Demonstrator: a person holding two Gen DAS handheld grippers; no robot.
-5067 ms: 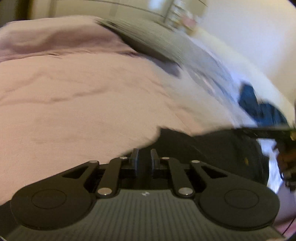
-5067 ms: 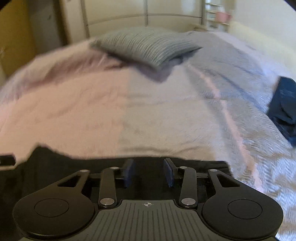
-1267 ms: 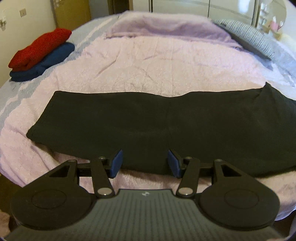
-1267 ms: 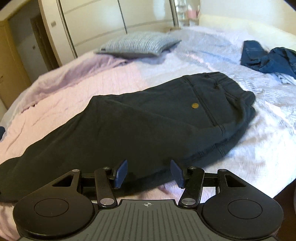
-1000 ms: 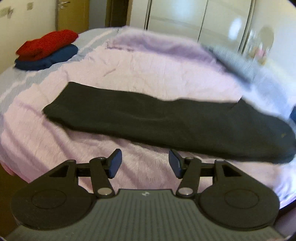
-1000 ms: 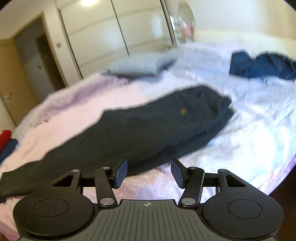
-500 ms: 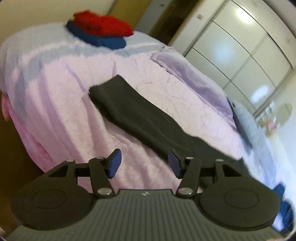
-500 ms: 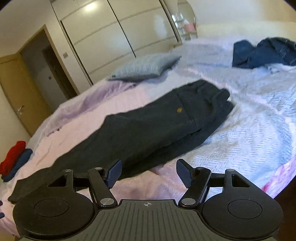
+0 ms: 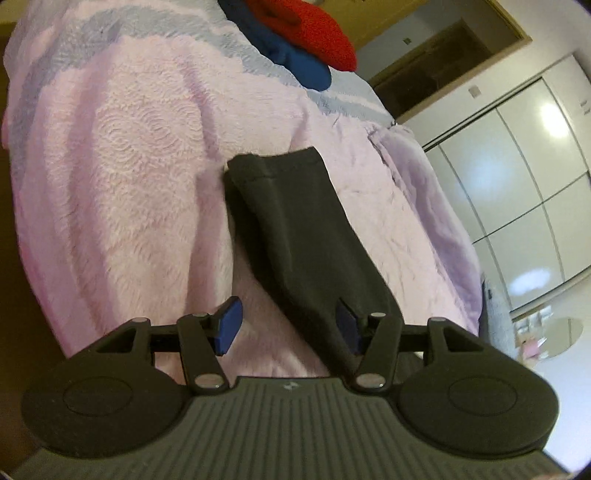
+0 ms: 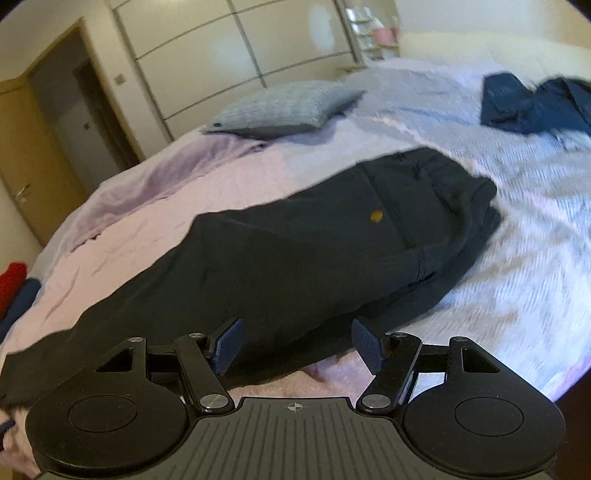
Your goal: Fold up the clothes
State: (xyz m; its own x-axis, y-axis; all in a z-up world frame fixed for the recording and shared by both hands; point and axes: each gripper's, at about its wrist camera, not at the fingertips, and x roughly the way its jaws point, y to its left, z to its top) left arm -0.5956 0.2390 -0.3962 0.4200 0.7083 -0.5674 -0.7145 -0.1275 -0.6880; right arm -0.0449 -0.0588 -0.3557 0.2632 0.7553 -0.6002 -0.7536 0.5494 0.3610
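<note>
Plainly both sets of jaws stand spread and empty: ahead of the left gripper [image 9: 286, 325] lies the hem end of the dark trousers [image 10: 295, 254], stretched lengthwise on the bed [image 9: 140, 155]; beyond the right gripper [image 10: 297, 345], their waist, ready for cross-folding.

Black folded cotton trousers [image 10: 295, 251] with small yellow round button [image 10: 376, 216]. Fluffy pink blanket [image 9: 140, 177], swirl-embossed. Grey striped pillow [image 10: 284, 105]. Red knitted garment [image 9: 306, 26] on blue folded garment [image 9: 295, 61]. Dark blue crumpled clothes [image 10: 535, 105]. Blue finger pads [image 9: 229, 325].
</note>
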